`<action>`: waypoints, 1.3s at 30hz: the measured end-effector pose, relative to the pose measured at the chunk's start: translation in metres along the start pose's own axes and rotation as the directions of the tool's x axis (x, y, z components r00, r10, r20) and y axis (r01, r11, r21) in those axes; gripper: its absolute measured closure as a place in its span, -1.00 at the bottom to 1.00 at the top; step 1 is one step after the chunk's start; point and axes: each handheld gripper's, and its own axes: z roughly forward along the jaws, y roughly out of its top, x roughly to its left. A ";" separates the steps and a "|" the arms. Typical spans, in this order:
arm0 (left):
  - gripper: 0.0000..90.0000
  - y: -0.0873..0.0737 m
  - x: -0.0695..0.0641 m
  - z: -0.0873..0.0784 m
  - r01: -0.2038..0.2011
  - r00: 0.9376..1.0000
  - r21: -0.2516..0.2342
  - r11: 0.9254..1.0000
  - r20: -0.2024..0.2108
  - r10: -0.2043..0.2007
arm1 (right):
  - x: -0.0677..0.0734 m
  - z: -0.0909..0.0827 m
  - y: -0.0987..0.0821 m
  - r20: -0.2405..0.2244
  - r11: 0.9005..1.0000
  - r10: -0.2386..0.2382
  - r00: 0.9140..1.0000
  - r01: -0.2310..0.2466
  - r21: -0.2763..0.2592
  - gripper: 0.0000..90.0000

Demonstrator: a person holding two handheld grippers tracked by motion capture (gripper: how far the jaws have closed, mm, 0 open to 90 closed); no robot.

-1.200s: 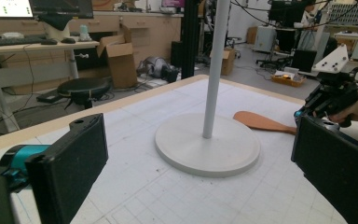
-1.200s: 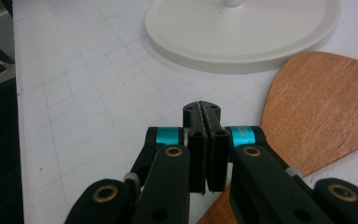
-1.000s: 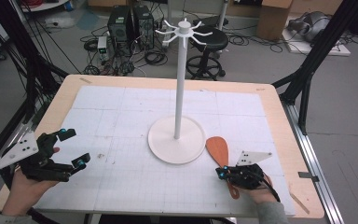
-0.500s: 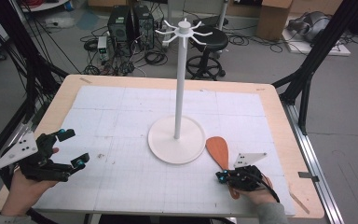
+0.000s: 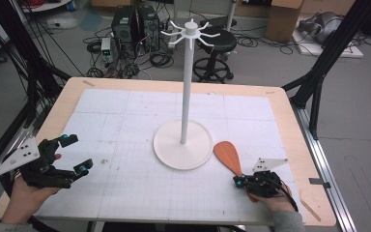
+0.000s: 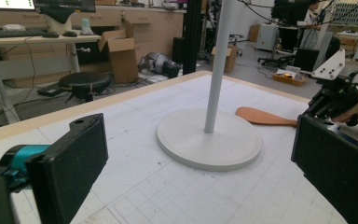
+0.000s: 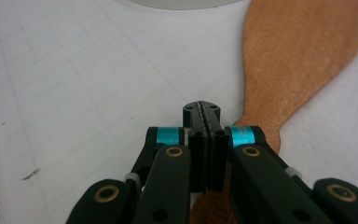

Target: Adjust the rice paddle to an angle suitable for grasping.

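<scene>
Little had moved over the last second: both hands sat where they had been, and the right hand-held gripper had only crept slightly along the spatula handle.

Left side: my left hand-held gripper (image 5: 72,154) rested low on the near-left part of the table (image 5: 125,87), jaws spread wide with nothing between them. Its own view looked between the two black pads toward the stand.

Centre: the white stand (image 5: 187,96) stood upright on its round base (image 5: 182,145), hooked arms at the top, all bare.

Right side: the wooden spatula (image 5: 227,155) lay flat on the gridded mat (image 5: 125,121), blade just beside the base rim, not clearly touching it, handle running back toward me. The right hand-held gripper (image 7: 202,112) sat at the handle end with its jaws pressed together. In the right gripper view the handle passed under and to one side of the tips; no wood showed between them, so I judged it not yet pinched.

Handling note: the spatula looked thin, stiff and light, with a smooth finish that could slip. A hold on the narrow handle near its end seemed best, jaws across the flat faces; lying flush, it would be awkward to get a jaw under.
</scene>
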 end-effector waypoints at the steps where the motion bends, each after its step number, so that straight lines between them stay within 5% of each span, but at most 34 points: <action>1: -0.91 0.000 0.000 0.000 0.000 1.000 0.000 1.000 0.000 0.000 | -0.002 -0.002 -0.002 0.008 1.000 0.011 1.000 -0.011 -0.004 1.00; 11: -0.91 0.001 0.002 -0.004 0.011 1.000 -0.013 1.000 -0.007 -0.012 | -0.012 -0.009 -0.010 0.012 0.998 0.058 0.998 -0.058 -0.039 1.00; 21: -0.91 -0.001 0.003 -0.004 0.014 1.000 -0.004 1.000 -0.008 -0.014 | -0.019 -0.016 -0.015 0.101 0.994 0.091 0.991 -0.084 -0.065 1.00; 30: -0.91 -0.001 0.003 -0.004 0.017 1.000 -0.003 1.000 -0.005 -0.017 | -0.022 -0.018 -0.016 0.106 0.992 0.111 0.988 -0.104 -0.071 1.00; 34: -0.91 -0.001 0.003 -0.003 0.019 1.000 -0.004 1.000 -0.006 -0.019 | -0.023 -0.025 -0.008 0.080 0.978 0.123 0.989 -0.106 -0.182 1.00; 39: -0.91 0.000 0.003 -0.004 0.017 1.000 -0.004 1.000 -0.004 -0.017 | -0.028 -0.022 0.007 0.081 0.972 0.120 0.989 -0.101 -0.214 1.00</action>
